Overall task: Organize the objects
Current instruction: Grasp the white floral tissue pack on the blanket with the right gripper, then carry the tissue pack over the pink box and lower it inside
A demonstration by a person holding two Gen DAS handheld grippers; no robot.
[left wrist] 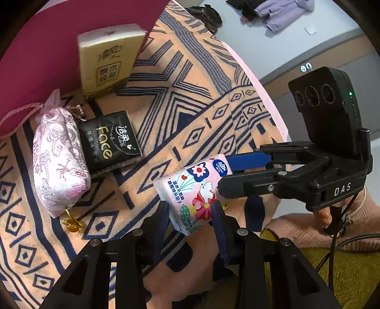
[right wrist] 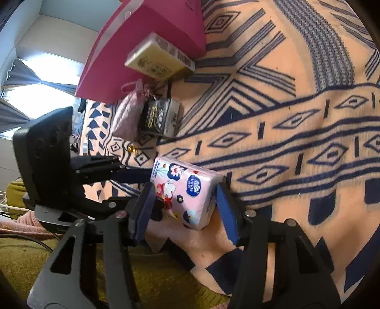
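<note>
A pink floral tissue pack (left wrist: 190, 190) (right wrist: 187, 187) sits tilted on the orange and navy blanket (left wrist: 190, 83). My left gripper (left wrist: 190, 204) is shut on it, one pad against each long side. My right gripper (left wrist: 224, 174) (right wrist: 184, 190) comes in from the right and is shut on the same pack, with its pads on the two ends. In the right wrist view one left finger (right wrist: 133, 177) reaches the pack's far side. Beyond lie a black "Face" tissue pack (left wrist: 110, 142) (right wrist: 156, 116), a pink brocade pouch (left wrist: 58, 161) (right wrist: 128, 111) and a gold tissue pack (left wrist: 109, 59) (right wrist: 159, 59).
A magenta paper bag (left wrist: 47, 47) (right wrist: 142, 35) lies at the blanket's far end, with the gold pack leaning on it. Olive-yellow fabric (left wrist: 344, 273) edges the blanket nearby. A hand in a pink sleeve (left wrist: 332, 228) holds the right gripper. Clothes (left wrist: 280, 12) lie on the floor beyond.
</note>
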